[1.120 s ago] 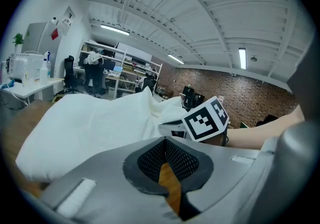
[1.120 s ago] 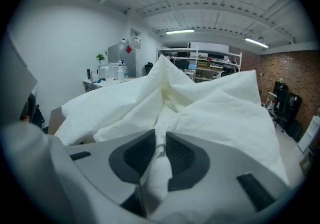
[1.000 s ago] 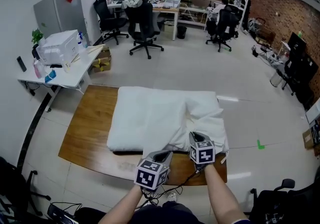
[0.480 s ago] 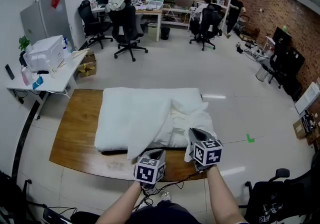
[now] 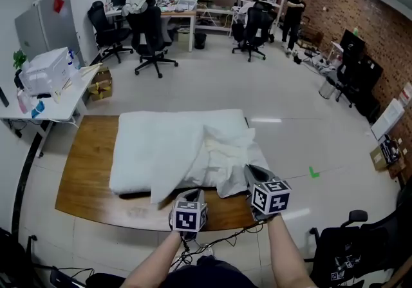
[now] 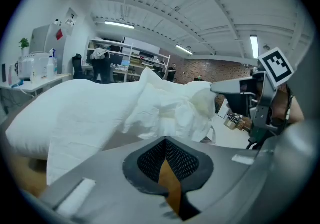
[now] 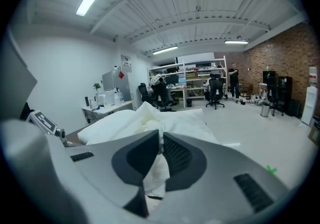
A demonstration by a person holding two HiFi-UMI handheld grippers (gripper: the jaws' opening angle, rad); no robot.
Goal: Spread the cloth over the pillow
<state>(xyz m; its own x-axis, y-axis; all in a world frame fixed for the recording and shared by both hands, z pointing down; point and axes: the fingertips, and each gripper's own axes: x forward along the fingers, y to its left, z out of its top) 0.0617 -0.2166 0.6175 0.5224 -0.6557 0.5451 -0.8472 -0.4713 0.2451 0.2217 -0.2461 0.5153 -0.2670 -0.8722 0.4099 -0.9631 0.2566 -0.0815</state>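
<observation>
right gripper point(image 5: 252, 172): tilted down just off the pillow's point(image 5: 148, 145) corner, clamped on bunched cloth point(image 5: 225, 151) | left gripper point(image 5: 190, 194): low beside pillow, clenched shut

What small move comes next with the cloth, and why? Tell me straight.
Probably open the left gripper and reach for the loose near edge of the cloth. That gripper is shut and empty by the near edge of the table, while the right gripper alone pinches the cloth, which lies bunched on the right part of the pillow.
</observation>
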